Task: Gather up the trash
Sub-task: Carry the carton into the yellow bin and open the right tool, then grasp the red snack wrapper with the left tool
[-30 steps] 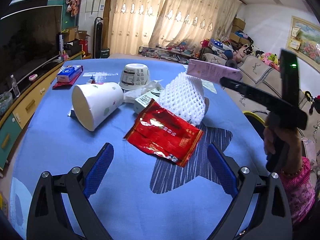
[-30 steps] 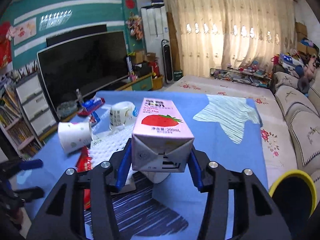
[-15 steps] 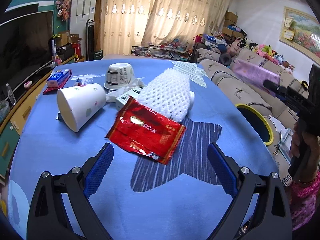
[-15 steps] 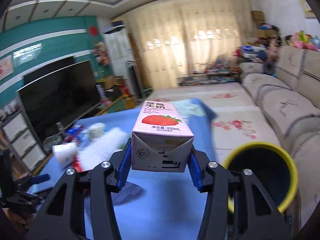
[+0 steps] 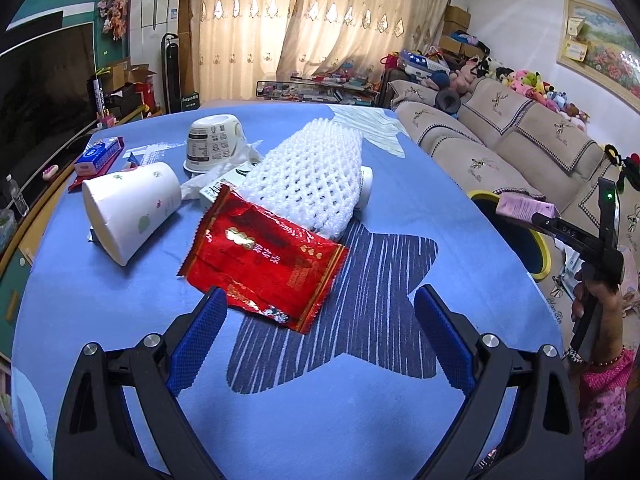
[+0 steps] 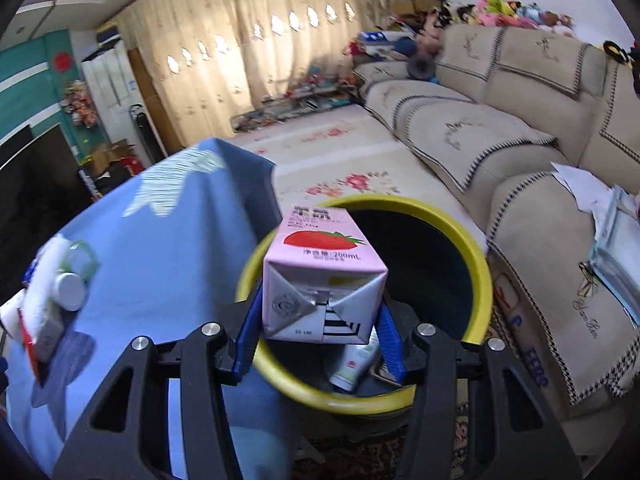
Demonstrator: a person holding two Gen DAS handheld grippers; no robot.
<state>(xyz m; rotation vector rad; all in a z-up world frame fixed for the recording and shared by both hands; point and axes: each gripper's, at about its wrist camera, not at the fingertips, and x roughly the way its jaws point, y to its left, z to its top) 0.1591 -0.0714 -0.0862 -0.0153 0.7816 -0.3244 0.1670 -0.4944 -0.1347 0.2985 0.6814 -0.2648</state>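
My right gripper (image 6: 320, 344) pinches a pink milk carton (image 6: 322, 276) over the yellow-rimmed bin (image 6: 486, 280); released off-centre, it could clip the rim and tumble onto the floor.

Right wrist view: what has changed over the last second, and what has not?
The right tool carried the pink milk carton off the blue table to above the yellow-rimmed bin. Its grip on the carton is unchanged. The left tool stays open near the red wrapper, which lies where it was.
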